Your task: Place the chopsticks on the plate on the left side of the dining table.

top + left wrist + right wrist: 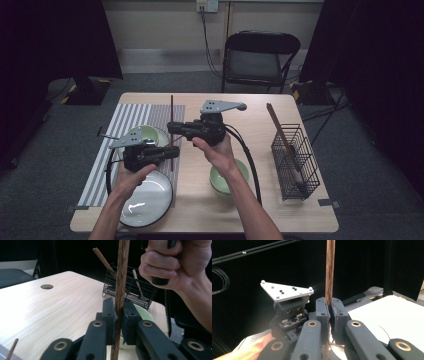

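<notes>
Dark wood: a single chopstick (172, 131) stands upright above the table, gripped by both tools at once.
Left gripper (172, 151): clenched on the chopstick's lower part; in the left gripper view (120, 322) the two black jaws press against the brown stick (120, 285) from either side.
Right gripper (171, 128): clamped on the same stick higher up; the right gripper view (329, 315) shows the jaws closed around the shaft (329, 270), with the left tool's grey three-cornered plate just beside it.
Position: the chopstick hangs over the right edge of the striped placemat (107, 145), near the green bowl (150, 134) that sits on the mat.
Hands: the left hand (131, 177) holds its tool over the white plate (150, 202); the right hand (217, 150) holds its tool above a second green bowl (225, 182).
Wire basket (295, 162): black, at the table's right side, well apart from the grippers, with more chopsticks (280, 131) leaning out of it.
Table (250, 210): light wood, with a black folding chair (260, 60) behind it.
</notes>
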Action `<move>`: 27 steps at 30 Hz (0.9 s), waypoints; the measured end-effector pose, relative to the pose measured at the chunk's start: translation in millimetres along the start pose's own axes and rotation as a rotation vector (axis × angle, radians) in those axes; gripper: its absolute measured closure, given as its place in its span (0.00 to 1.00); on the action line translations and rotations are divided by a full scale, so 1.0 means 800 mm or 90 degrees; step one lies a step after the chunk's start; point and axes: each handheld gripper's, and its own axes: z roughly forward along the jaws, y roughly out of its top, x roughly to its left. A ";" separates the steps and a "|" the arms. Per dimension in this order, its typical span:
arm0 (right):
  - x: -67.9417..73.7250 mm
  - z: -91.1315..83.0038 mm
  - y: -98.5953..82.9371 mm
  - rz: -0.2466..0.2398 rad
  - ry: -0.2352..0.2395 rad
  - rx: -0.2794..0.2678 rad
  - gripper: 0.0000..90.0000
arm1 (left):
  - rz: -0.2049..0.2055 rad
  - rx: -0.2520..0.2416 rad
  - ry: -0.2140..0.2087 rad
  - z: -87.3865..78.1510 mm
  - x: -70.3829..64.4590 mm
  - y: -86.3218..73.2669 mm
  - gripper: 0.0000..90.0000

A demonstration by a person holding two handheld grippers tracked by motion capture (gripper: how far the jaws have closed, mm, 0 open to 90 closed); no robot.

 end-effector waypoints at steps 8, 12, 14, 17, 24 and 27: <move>-0.001 0.003 -0.001 -0.018 -0.005 0.003 0.81 | 0.004 0.007 0.004 0.000 -0.001 0.000 0.93; -0.001 0.004 -0.002 -0.031 -0.021 0.013 0.75 | 0.006 0.014 0.006 0.002 -0.002 0.000 0.93; -0.003 0.004 -0.002 -0.034 -0.036 0.015 0.72 | 0.004 0.013 0.003 0.002 -0.003 0.000 0.93; -0.007 0.002 -0.003 -0.030 -0.043 0.014 0.70 | 0.005 0.016 0.011 0.000 -0.003 0.001 0.93; -0.014 -0.002 -0.005 -0.025 -0.070 0.006 0.61 | 0.001 0.000 0.017 -0.006 -0.001 0.001 0.94; -0.017 -0.006 -0.006 -0.021 -0.080 0.006 0.57 | 0.004 -0.002 0.017 -0.009 -0.001 0.002 0.94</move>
